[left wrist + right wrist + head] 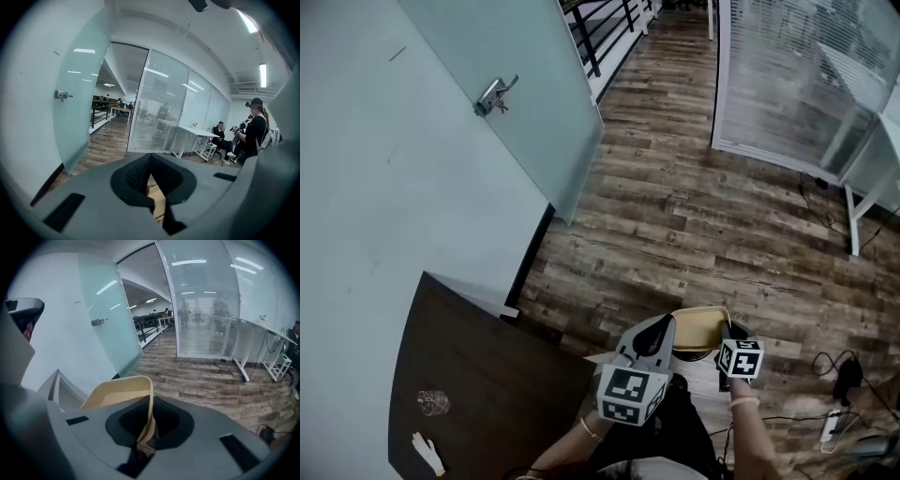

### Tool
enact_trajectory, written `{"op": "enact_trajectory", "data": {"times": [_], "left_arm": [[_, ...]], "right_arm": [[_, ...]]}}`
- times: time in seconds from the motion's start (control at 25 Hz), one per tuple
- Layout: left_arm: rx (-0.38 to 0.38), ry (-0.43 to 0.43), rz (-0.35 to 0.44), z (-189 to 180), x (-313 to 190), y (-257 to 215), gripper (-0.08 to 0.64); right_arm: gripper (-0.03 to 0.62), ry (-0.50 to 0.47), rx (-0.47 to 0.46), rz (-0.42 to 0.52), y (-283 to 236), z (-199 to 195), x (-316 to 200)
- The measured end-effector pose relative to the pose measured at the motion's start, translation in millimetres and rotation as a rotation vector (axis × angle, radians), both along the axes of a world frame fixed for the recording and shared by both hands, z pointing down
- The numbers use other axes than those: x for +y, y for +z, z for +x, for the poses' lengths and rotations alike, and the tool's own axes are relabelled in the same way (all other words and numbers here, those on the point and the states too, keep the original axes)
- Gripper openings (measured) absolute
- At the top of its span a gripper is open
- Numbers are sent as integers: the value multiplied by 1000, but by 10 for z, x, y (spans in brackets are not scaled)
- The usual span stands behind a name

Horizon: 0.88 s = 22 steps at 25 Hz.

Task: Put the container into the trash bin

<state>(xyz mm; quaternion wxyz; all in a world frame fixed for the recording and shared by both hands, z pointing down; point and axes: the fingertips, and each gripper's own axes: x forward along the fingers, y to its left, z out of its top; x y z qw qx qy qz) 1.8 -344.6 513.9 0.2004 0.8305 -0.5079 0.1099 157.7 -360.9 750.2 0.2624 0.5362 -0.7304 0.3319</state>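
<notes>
Beige container [701, 328] is up over the wood floor [694, 216], just off the dark table [487, 375]. Open side faces up and the long axis runs left-right in head view. Right gripper [148, 420] is clamped on its right-end rim. Left gripper [150, 169] has its jaws closed together, with nothing seen pinched.

Taking the desk [487, 375] as my mark: the container [698, 328] hangs off its right side, over the floor [694, 225], with its left rim in my left tongs [661, 328] and its right rim in my right tongs [728, 336]. On the desk, toward its left end, stands a glass [432, 403], with a small object [427, 454] just nearer me. Beyond the desk is the door [534, 112]. Well to the desk's right, a power strip [832, 427] lies on the floor
</notes>
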Motion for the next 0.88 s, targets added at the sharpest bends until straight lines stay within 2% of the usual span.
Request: {"op": "enact_trajectory", "data": {"times": [0.36,0.64,0.88], "left_arm": [[-5,42,-26,168,-229,244,15],[-11,66,-47,287,-303,500,15],[-23,78,-71,240,-312,787,15]], "right_arm": [[29,13,57,-117,532,180,-23],[38,46,52,-203,966,276,-10],[114,71,-9,-251,1283,208,-1]]}}
